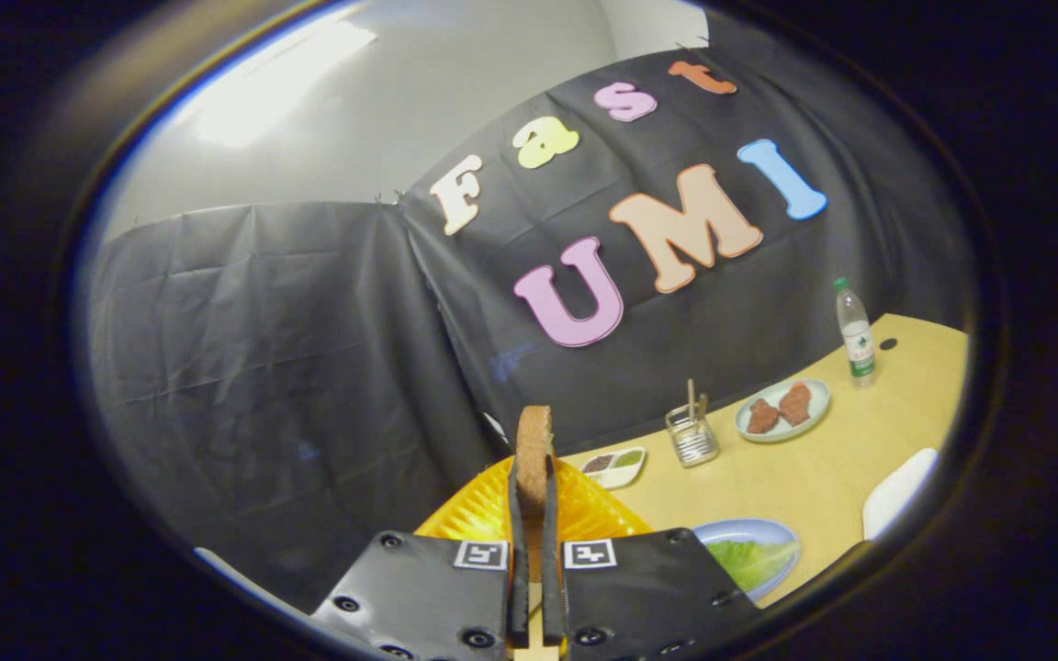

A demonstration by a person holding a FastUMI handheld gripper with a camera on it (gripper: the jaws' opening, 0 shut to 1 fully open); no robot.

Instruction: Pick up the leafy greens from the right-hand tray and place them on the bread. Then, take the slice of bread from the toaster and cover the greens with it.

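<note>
My gripper is shut on a slice of brown bread, which stands on edge between the two fingers and sticks out past their tips. Beneath and just beyond the fingers lies an orange plate; what sits on it is hidden by the fingers. To the right of the fingers a pale blue tray holds a leaf of green lettuce. The gripper hangs above the table, tilted, over the orange plate.
On the yellow table stand a small two-part sauce dish, a glass holder with sticks, a plate with two pieces of meat and a water bottle. A white object lies at the right edge.
</note>
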